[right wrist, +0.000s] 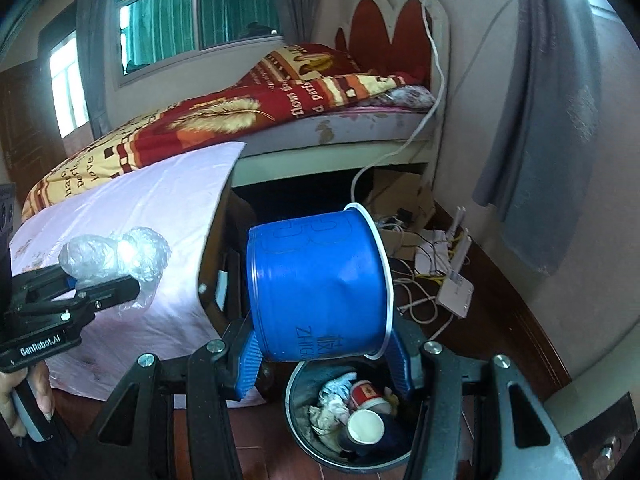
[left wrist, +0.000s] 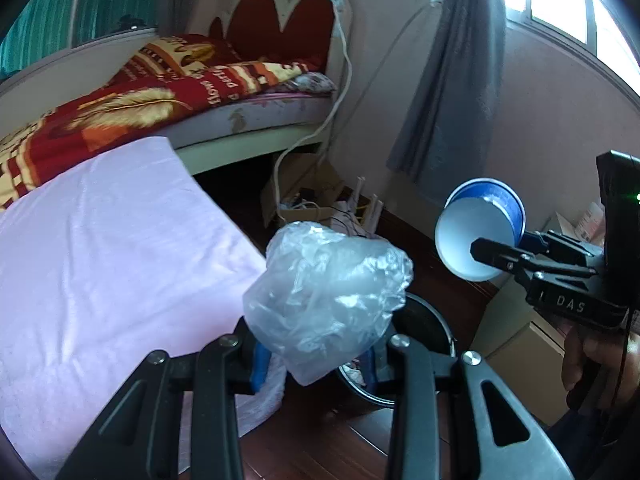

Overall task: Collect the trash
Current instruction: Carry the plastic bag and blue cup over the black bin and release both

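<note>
My left gripper (left wrist: 316, 356) pinched a crumpled clear plastic bag (left wrist: 326, 300), held beyond the right edge of the pink-covered table (left wrist: 100, 260). To its right, my right gripper (right wrist: 324, 364) clamped a blue paper cup (right wrist: 320, 292) lying on its side, rim to the right, above the open trash bin (right wrist: 296, 436), which already held paper cups and tissues.

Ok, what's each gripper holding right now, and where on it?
Left gripper pinches the crumpled clear plastic bag at its lower end. Right gripper clamps the blue paper cup across its sidewall, lying sideways.
</note>
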`<state>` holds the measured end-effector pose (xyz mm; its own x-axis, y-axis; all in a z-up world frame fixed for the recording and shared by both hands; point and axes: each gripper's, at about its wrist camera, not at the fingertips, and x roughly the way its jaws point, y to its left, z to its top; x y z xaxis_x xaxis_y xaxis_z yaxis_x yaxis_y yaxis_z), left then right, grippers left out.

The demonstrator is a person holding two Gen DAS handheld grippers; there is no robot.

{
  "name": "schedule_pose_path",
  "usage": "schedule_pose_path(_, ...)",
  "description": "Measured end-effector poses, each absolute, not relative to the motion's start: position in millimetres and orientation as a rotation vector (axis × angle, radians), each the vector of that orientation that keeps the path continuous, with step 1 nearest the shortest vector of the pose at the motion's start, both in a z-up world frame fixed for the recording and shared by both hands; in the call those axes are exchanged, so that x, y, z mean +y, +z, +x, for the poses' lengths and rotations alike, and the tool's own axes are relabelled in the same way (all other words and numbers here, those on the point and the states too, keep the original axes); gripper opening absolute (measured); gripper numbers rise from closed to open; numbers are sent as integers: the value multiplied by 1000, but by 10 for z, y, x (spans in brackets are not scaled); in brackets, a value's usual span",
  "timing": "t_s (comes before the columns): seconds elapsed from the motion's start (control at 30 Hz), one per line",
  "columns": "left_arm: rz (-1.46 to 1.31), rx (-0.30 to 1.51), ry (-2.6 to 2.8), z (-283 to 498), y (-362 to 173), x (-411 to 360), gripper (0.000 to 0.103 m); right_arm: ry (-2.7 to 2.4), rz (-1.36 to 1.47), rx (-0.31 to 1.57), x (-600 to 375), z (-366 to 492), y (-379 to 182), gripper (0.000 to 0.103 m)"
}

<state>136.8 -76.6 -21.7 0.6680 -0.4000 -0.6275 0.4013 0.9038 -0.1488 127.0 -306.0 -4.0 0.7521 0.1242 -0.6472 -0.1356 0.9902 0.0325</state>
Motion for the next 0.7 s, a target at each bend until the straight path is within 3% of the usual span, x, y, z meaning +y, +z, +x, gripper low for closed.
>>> schedule_pose_path(0.7, 82, 808, -621, 1396, -612, -1666, 37, 18, 10, 783, -3833, 1012, -504, 55)
